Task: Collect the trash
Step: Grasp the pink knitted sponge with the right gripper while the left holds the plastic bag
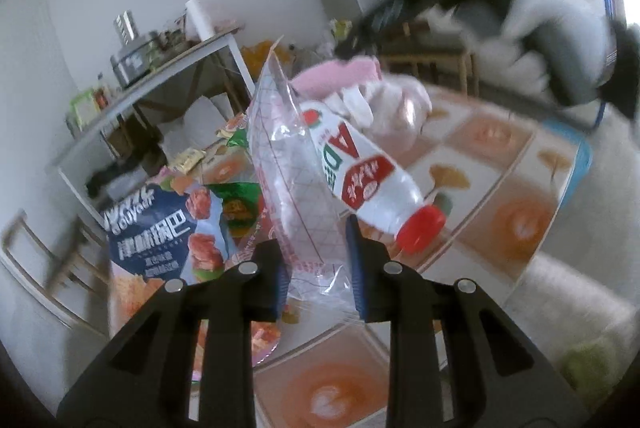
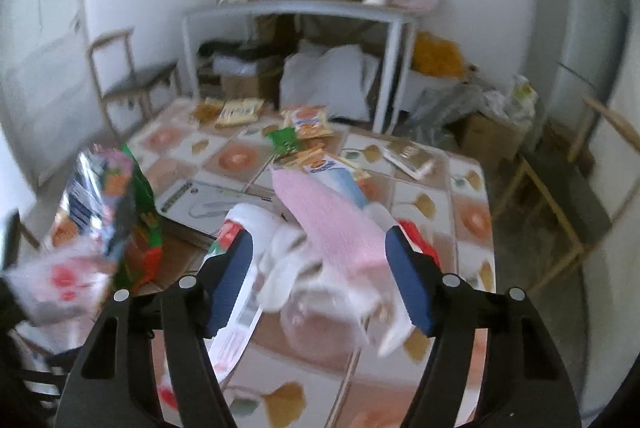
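The left tongs (image 1: 316,268) are nearly closed, pinching a clear plastic bag (image 1: 288,163) that stands up above the worktop (image 1: 500,155), with a white bottle (image 1: 360,167) lying just beside it. The right tongs (image 2: 320,280) gape wide around a pink-and-white wad (image 2: 332,236), though blur hides whether the pads touch it. Snack packets (image 2: 308,121) lie scattered on the far worktop, and a blue snack bag (image 1: 168,228) lies left.

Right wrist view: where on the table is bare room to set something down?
The tablecloth is bare along the right edge, right of the pink cloth, and on the near strip under the right gripper. The far half is crowded with snack packets. The left side is taken by the foil bags and a flat white box.
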The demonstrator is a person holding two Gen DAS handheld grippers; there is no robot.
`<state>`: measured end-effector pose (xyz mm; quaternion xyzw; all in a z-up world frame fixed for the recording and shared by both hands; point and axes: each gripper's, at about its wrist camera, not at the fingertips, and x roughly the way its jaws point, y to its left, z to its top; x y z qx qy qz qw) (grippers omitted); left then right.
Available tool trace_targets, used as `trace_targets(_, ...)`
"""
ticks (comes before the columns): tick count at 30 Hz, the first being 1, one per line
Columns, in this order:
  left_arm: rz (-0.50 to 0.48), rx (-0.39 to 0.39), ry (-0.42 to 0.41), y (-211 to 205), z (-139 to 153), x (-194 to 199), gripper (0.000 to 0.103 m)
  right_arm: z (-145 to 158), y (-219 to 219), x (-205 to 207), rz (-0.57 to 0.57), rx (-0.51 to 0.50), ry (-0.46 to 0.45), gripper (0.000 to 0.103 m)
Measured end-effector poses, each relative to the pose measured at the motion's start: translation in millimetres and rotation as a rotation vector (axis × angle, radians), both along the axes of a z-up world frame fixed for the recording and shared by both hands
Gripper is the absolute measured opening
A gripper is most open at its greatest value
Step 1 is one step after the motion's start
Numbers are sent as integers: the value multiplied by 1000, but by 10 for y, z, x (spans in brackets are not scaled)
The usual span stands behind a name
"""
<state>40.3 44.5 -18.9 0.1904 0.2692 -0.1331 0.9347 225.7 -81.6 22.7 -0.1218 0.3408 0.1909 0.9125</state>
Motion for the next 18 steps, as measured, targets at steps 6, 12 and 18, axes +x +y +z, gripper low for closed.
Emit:
trace_targets(6,-22,-208,32,172,126,24,23,-181,290,379,29,-175,61,55)
trace_targets(12,-37,-270,21,189,177,61,23,-220,354,474,13,-203,89,39)
trace_targets(18,-42,-331,43,248,186,105,23,-13,162,422,-20,-91,74,37)
